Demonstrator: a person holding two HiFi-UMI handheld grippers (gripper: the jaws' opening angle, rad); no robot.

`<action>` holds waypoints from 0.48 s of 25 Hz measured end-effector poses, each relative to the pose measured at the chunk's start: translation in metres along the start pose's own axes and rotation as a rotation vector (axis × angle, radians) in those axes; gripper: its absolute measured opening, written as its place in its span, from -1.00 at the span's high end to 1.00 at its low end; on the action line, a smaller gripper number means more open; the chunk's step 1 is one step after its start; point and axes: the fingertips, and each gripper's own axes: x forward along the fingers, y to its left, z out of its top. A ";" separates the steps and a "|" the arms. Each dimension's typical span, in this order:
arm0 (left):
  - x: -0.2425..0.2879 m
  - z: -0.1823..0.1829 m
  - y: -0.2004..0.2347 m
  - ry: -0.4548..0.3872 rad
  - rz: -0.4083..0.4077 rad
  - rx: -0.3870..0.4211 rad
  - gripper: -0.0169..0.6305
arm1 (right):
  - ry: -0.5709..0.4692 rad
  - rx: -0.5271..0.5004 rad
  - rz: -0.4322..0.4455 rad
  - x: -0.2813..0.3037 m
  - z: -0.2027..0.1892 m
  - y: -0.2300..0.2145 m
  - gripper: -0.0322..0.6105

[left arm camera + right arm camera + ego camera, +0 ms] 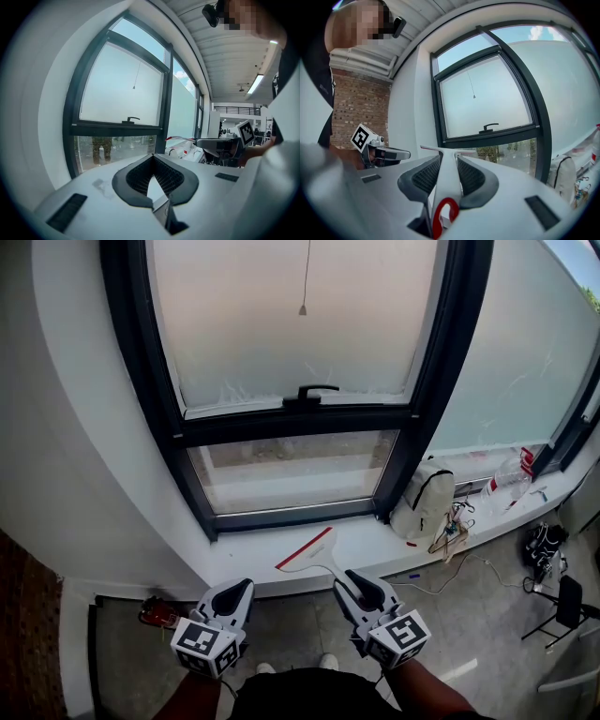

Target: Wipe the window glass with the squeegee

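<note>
Squeegee (312, 553) gripped in right gripper (351, 577), left gripper (244, 587) closed — empty

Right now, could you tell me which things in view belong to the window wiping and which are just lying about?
For the job: squeegee, held in the right gripper; window glass.
Lying about: white bag, plastic bottle and tangled cables, all on the sill.

We are logging the squeegee (309, 554) as white with a red blade edge and red handle loop | window frame (300, 418) showing black | left gripper (239, 589) and right gripper (354, 577) showing pale grey, black ribbed pads, black-and-white square markers | bag (424, 502) at the sill's (244, 563) right end showing white, black trim | brick wall (361, 103) showing red-brown.
</note>
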 end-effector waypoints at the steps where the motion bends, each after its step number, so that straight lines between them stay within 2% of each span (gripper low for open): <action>1: -0.004 -0.002 0.002 -0.001 -0.004 -0.006 0.94 | 0.003 -0.001 -0.005 0.001 -0.001 0.004 0.58; 12: -0.026 -0.008 0.018 -0.005 -0.033 -0.006 0.94 | -0.011 -0.003 -0.080 0.007 0.003 0.019 0.58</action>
